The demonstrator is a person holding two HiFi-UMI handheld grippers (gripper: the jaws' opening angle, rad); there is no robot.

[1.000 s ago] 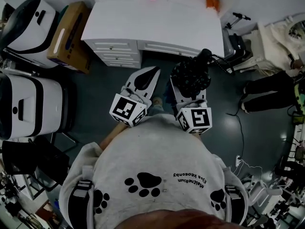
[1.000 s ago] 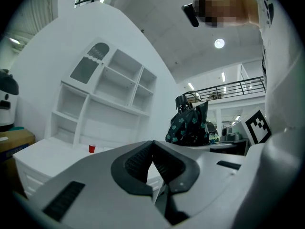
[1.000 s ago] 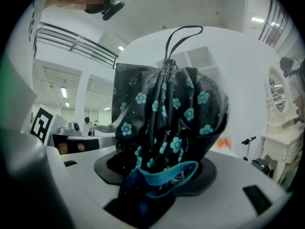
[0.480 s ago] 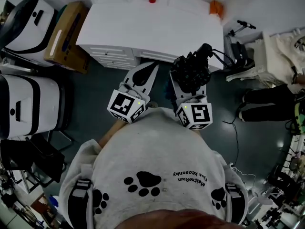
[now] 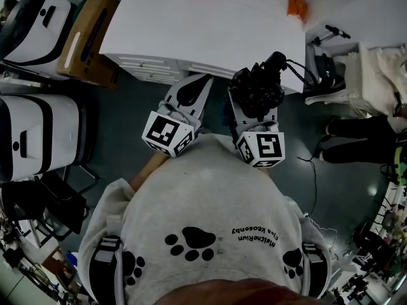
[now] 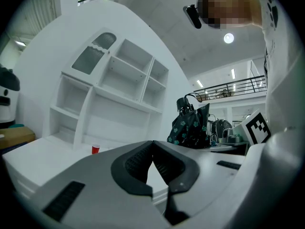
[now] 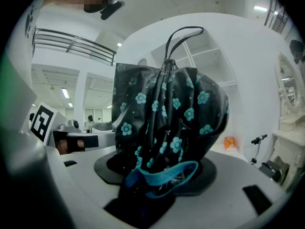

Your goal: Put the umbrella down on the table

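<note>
Since the white surface (image 5: 191, 33) lies ahead, my right hand-held gripper (image 7: 157, 175) pinches a black floral umbrella (image 7: 167, 109). Left hand-held gripper (image 6: 152, 149): pressed together.

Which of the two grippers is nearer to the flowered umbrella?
Right. The right gripper grips the umbrella, close to the white table's front edge. The left gripper is beside it, on the umbrella's left, fingers together, empty, not touching it.

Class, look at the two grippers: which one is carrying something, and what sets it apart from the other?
The right gripper: its jaws clamp a folded black umbrella with teal flowers. The left gripper has its jaws together with nothing between them.
</note>
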